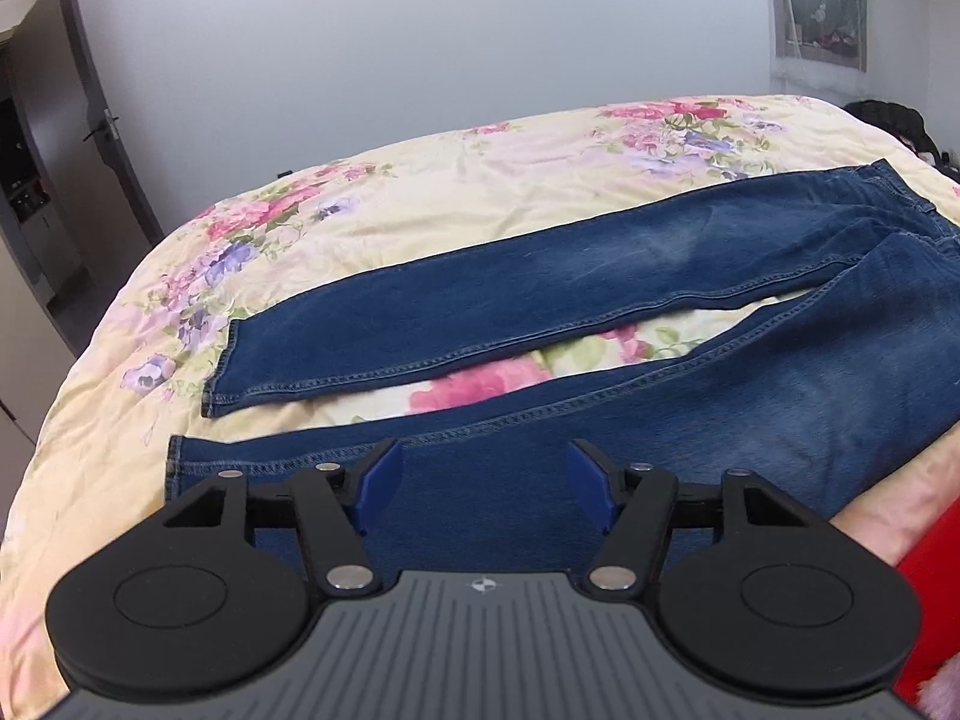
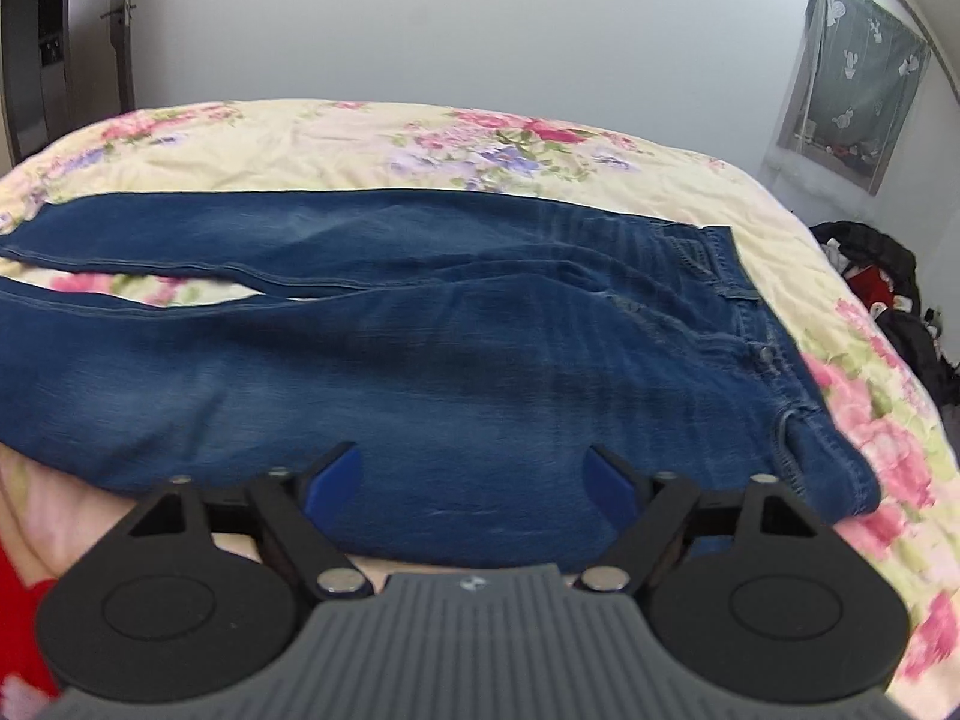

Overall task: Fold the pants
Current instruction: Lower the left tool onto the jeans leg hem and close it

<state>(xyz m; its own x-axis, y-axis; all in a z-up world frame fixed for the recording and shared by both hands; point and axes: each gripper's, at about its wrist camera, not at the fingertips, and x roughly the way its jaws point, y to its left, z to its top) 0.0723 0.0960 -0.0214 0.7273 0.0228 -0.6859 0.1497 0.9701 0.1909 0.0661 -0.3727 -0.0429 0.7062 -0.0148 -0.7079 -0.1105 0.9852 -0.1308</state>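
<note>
The blue jeans (image 1: pixel 600 276) lie spread flat on a bed covered by a cream floral bedspread (image 1: pixel 420 180), legs running to the left and the waistband to the right, with a wedge of bedspread showing between the two legs. In the left wrist view the waist end is cut off at the right edge, and the near leg's lower part is hidden behind the left gripper (image 1: pixel 483 477); the far leg's hem is plain to see at the left. In the right wrist view both leg ends run out of the picture to the left, and the near edge of the seat disappears behind the right gripper (image 2: pixel 477 477). The denim there is somewhat blurred, so the stitching near the button is hard to read. A red patch at the near corner of each view is too cropped to identify. Both grippers tilt down toward the bed from the near side, the left over the near leg, the right over the hip area. Each has its blue pads spread fairly wide, with denim behind the gap but nothing pinched between them. A dark heap (image 2: pixel 876 276) lies beyond the bed's right edge.
</note>
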